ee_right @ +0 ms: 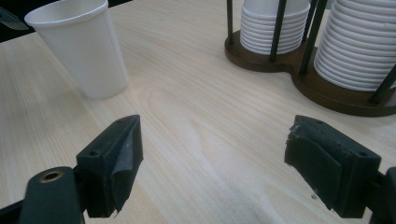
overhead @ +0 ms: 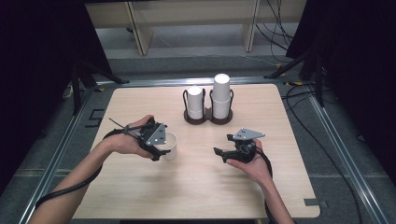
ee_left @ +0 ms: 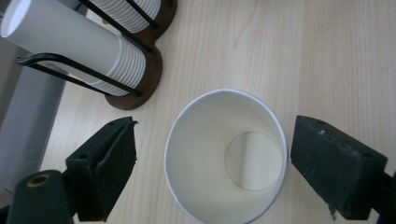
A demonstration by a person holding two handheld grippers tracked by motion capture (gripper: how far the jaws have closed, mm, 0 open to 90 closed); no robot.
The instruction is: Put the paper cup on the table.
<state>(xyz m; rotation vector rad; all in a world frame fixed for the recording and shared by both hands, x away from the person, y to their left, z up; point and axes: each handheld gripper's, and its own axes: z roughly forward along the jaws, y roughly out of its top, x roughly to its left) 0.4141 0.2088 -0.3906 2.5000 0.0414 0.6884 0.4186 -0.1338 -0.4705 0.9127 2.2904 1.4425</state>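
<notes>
Left gripper (overhead: 161, 150) sits over the cup (overhead: 169, 145), jaws spread to either side of it; in the left gripper view the pads stand clear of the rim on both sides, so no clamp on the cup (ee_left: 226, 154). Cup is upright, open mouth up, empty, standing on the desk (overhead: 196, 186) in its left half, closer to the left edge than to the right one. Left hand (overhead: 133, 140) wraps the gripper body, cable trailing back along the forearm toward the near left corner.

Right gripper (overhead: 224, 154) is held just above the desk right of centre, pointing left toward the cup, jaws wide apart, nothing between them; bare wood shows between them in the right gripper view (ee_right: 212, 158). Right hand (overhead: 250, 161) cups it from below. That view has the cup (ee_right: 79, 46) standing well apart from the jaws at upper left.

Rack (overhead: 208, 116) with a dark wooden base stands near the far edge, about mid-width, holding two stacks of white cups (overhead: 222, 95) mouth down inside black wire posts; the right stack is taller. Rack is well apart from both grippers.
</notes>
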